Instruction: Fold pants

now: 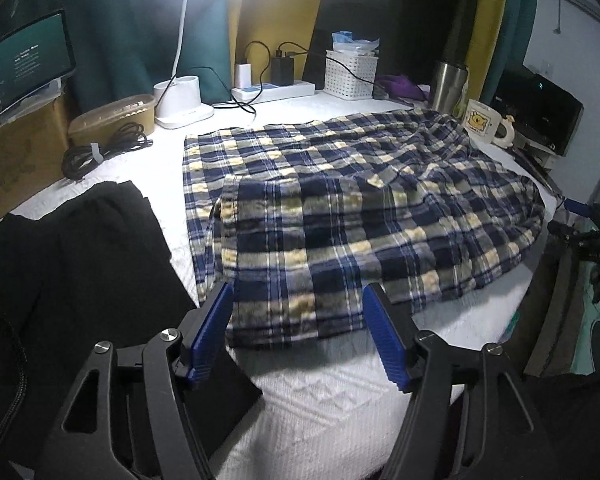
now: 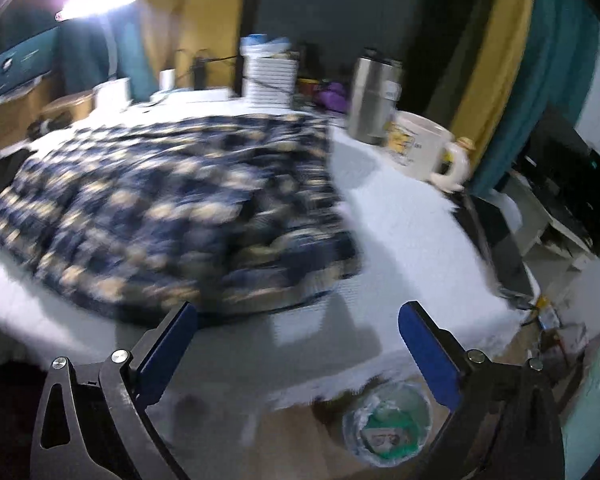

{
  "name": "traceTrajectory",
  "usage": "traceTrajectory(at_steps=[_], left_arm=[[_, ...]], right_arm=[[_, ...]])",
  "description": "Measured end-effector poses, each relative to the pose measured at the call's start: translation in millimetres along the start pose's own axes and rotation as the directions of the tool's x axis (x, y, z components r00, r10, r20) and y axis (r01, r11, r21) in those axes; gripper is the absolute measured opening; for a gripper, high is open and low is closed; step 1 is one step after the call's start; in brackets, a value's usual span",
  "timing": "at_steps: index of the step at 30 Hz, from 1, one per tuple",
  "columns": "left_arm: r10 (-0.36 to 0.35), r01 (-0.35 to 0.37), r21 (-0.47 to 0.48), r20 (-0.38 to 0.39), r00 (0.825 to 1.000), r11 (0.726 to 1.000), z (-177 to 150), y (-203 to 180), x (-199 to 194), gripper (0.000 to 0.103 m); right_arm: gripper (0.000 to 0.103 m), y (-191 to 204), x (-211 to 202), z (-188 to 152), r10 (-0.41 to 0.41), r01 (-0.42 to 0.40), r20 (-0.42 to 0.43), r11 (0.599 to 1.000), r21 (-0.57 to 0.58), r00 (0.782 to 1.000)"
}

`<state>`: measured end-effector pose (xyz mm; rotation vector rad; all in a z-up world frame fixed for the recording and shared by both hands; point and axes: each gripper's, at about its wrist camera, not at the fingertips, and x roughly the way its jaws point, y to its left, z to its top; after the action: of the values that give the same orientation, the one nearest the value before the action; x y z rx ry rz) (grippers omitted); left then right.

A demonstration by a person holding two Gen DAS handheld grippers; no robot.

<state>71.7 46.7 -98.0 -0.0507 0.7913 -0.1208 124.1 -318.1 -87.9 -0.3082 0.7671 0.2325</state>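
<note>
Both wide and empty, the left gripper (image 1: 298,304) faces blue-and-yellow plaid pants (image 1: 340,208) beside a black folded garment (image 1: 80,264), the right gripper (image 2: 298,324) faces a cream ceramic mug (image 2: 424,148).

The plaid pants (image 1: 340,216) are covering the middle of the white table cover (image 1: 324,396). Bare strips are staying free along the near edge and on the right side, before the mug (image 2: 424,148) and steel tumbler (image 2: 372,96). A black garment (image 1: 80,264) is blocking the left side, and the lamp base (image 1: 182,106), power strip (image 1: 276,90) and basket (image 1: 350,74) are crowding the far edge
</note>
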Motion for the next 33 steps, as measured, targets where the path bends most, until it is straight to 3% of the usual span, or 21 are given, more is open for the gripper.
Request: traceTrajectory(at_steps=[5,9,12,17,20,21,22,24,25,27,33], left_arm=[[0.000,0.000,-0.012,-0.001,1.000,1.000,-8.7,4.1,-4.3,0.068],[0.008,-0.008,-0.027,-0.006,1.000,1.000,-15.1,9.8,-4.1,0.068],[0.008,-0.008,-0.046,-0.007,1.000,0.999,-19.3,16.8,-4.2,0.069],[0.003,-0.003,-0.061,-0.001,1.000,0.998,-23.8,23.9,-4.4,0.078],[-0.006,0.006,-0.050,-0.002,1.000,0.999,-22.5,22.4,-1.6,0.080],[-0.009,0.009,-0.044,-0.002,1.000,0.999,-21.8,21.0,-0.1,0.080],[-0.011,0.011,-0.040,-0.003,1.000,0.999,-21.1,20.4,1.0,0.080],[-0.015,0.015,-0.026,-0.007,1.000,1.000,-19.0,17.0,4.1,0.081],[-0.015,0.015,-0.023,-0.008,1.000,1.000,-17.9,15.7,4.9,0.081],[-0.018,0.018,-0.010,-0.005,1.000,1.000,-15.3,12.0,6.3,0.081],[-0.040,0.040,0.038,0.013,0.999,0.998,-7.9,-2.5,7.0,0.084]], right_arm=[[0.102,59.7,0.9,5.3,0.098,-0.096,0.013,0.991,-0.095,0.995],[0.102,104.5,5.1,10.2,0.122,-0.116,0.017,0.973,-0.199,0.992],[0.102,132.8,16.2,9.4,0.088,-0.085,-0.005,0.949,-0.302,0.996],[0.103,146.4,19.3,15.8,0.018,0.003,0.050,0.922,-0.387,0.999],[0.102,143.9,22.4,23.1,0.037,-0.016,0.045,0.914,-0.405,0.998],[0.098,142.4,23.5,26.9,0.058,-0.038,0.036,0.914,-0.405,0.998],[0.075,141.3,24.4,30.2,0.080,-0.063,0.025,0.912,-0.404,0.996],[0.039,138.6,24.7,36.7,0.133,-0.125,-0.004,0.914,-0.386,0.991],[0.029,137.3,24.5,40.0,0.170,-0.165,-0.018,0.912,-0.375,0.985],[0.016,134.9,25.6,47.2,0.222,-0.223,-0.042,0.909,-0.351,0.974],[0.014,118.9,24.4,71.3,0.308,-0.312,-0.058,0.913,-0.264,0.950]])
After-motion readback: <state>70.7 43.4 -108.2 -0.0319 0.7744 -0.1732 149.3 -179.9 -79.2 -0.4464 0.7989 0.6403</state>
